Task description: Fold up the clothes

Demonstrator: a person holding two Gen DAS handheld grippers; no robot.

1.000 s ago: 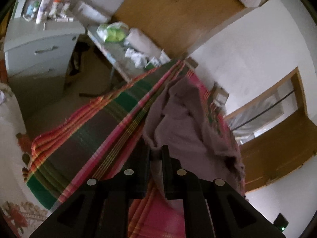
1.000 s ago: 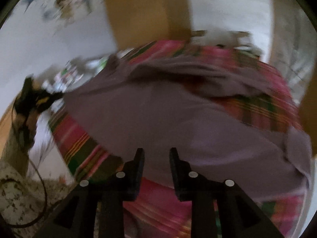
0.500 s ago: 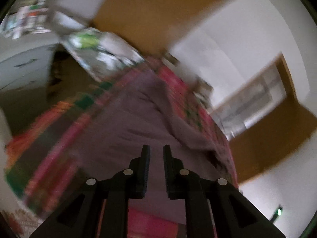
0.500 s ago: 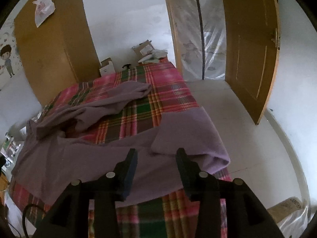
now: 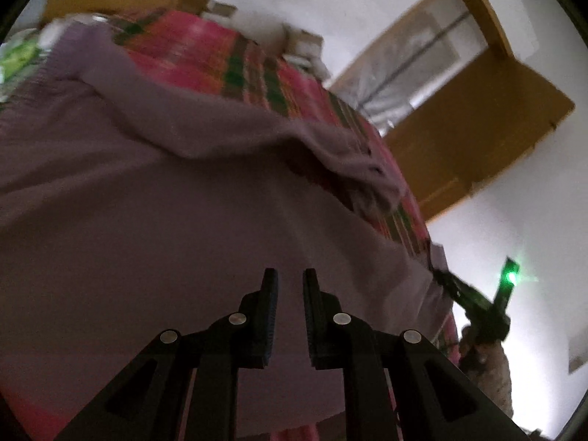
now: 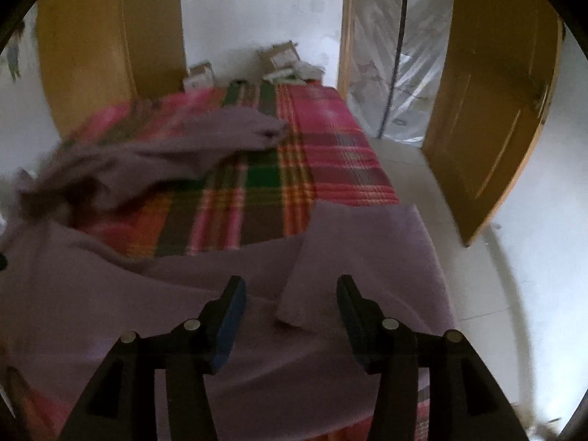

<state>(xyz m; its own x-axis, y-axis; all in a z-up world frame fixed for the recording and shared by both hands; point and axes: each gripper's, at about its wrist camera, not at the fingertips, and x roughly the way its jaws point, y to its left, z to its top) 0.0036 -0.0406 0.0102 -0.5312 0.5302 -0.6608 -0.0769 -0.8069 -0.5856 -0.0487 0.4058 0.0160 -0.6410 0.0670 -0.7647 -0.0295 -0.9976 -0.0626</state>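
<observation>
A purple garment (image 6: 228, 294) lies spread over the near end of a bed covered by a pink, green and orange plaid blanket (image 6: 312, 169), filling the lower half of the right wrist view. One sleeve (image 6: 176, 147) runs toward the upper left of that frame and ends in a cuff near the middle of the blanket, while a folded-over flap (image 6: 367, 257) sits at the lower right, close to the bed's edge. The right gripper (image 6: 290, 301) hovers above this flap with its fingers (image 6: 231, 316) spread wide and nothing between them. In the left wrist view the garment (image 5: 165, 220) fills the centre and left, with a bunched fold across the upper middle. The left gripper (image 5: 289, 286) is over the cloth with only a narrow gap between its fingers (image 5: 268, 312), and they grip nothing. At the right edge of this frame the other gripper's body shows with a green light (image 5: 510, 275). An open wooden door (image 6: 488, 121) stands at the right.
</observation>
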